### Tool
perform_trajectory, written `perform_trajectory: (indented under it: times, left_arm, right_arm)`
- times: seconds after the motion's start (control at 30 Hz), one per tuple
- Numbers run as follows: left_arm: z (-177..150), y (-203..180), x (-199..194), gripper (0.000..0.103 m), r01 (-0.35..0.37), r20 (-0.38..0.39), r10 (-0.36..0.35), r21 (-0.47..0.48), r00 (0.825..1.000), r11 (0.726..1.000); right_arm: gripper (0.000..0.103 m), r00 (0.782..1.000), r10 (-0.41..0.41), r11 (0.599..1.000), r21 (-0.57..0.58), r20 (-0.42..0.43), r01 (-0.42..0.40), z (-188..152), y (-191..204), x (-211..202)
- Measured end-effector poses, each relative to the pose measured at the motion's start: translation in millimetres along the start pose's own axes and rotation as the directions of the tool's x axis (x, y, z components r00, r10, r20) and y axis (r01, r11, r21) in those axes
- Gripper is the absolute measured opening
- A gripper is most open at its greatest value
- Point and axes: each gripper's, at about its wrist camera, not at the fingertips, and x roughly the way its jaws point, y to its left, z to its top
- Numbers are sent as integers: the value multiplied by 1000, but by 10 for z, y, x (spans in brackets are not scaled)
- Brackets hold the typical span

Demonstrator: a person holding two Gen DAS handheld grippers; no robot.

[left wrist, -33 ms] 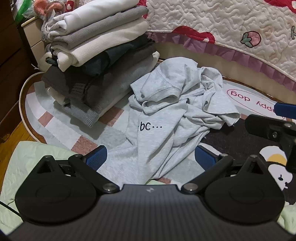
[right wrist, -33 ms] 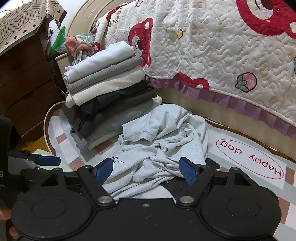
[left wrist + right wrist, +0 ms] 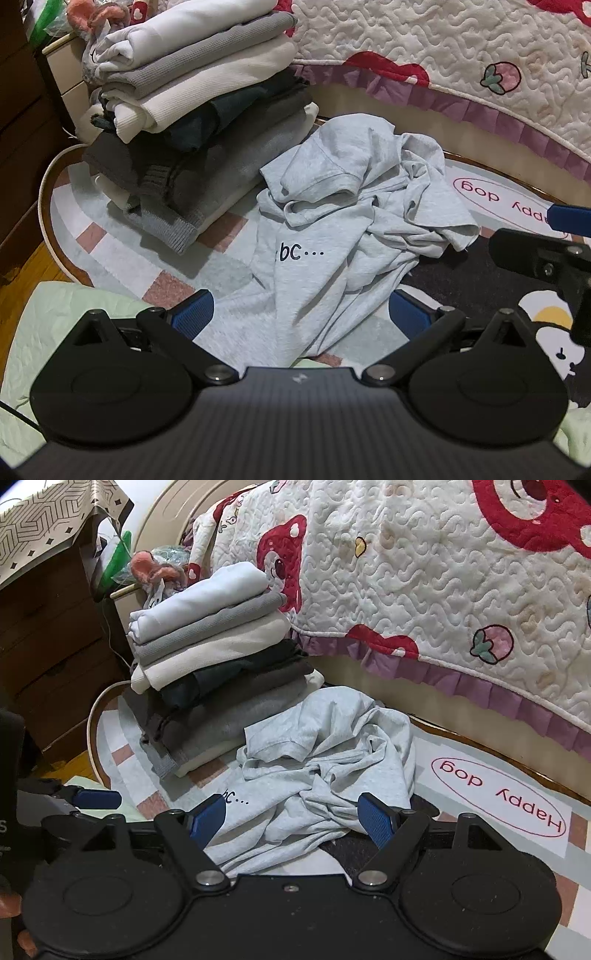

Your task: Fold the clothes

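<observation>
Nothing is seen to have moved since the earlier frame: the garment and both tools are placed as before. A crumpled light grey T-shirt (image 3: 343, 229) (image 3: 325, 771), printed with the letters "bc…", is spread in a heap on a patterned floor rug (image 3: 110, 254) (image 3: 576, 834), on which the words "Happy dog" are printed in a red oval. The near hem of the shirt is reached by the left tool (image 3: 301, 314), whose blue pads (image 3: 194, 312) are held wide apart with the fabric lying between and just ahead of them; nothing is gripped. The right tool (image 3: 293, 818) is likewise held wide open over the near edge of the shirt, its blue pads (image 3: 375, 819) set to either side of the folds, and no cloth is pinched. In the left wrist view, the right tool is seen at the right edge, beside the shirt. A tall stack of folded clothes (image 3: 192, 107) (image 3: 218, 664), white and grey above and dark below, is placed on the rug just left of the shirt, touching it at the far side. Behind both, a bed is draped with a quilted coverlet (image 3: 461, 55) (image 3: 443, 590) patterned in red and edged with a purple frill. A dark wooden dresser (image 3: 48, 653) is seen at the far left.
</observation>
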Motion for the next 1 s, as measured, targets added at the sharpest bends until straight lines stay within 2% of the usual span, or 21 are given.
perform_trajectory:
  times: [0.23, 0.33, 0.53, 0.8, 1.0]
  left_arm:
    - [30, 64, 34, 103, 1, -8, -1, -13, 1000, 1000]
    - [51, 158, 26, 103, 10, 11, -9, -60, 1000, 998]
    - [131, 315, -11, 103, -5, 22, 7, -92, 1000, 996]
    - [122, 282, -5, 102, 6, 24, -4, -73, 1000, 997]
    - [95, 259, -104, 102, 37, 56, -33, -67, 998, 997]
  right_arm:
    - [82, 1000, -13, 1000, -7, -11, 13, -27, 5, 18]
    - [82, 1000, -12, 1000, -1, -11, 12, -18, 29, 16]
    - [82, 1000, -4, 1000, 17, -3, 4, -38, -14, 1]
    - [82, 1000, -2, 1000, 18, -6, 2, -40, -6, 6]
    - [82, 1000, -5, 1000, 22, -10, 5, -45, -27, 13]
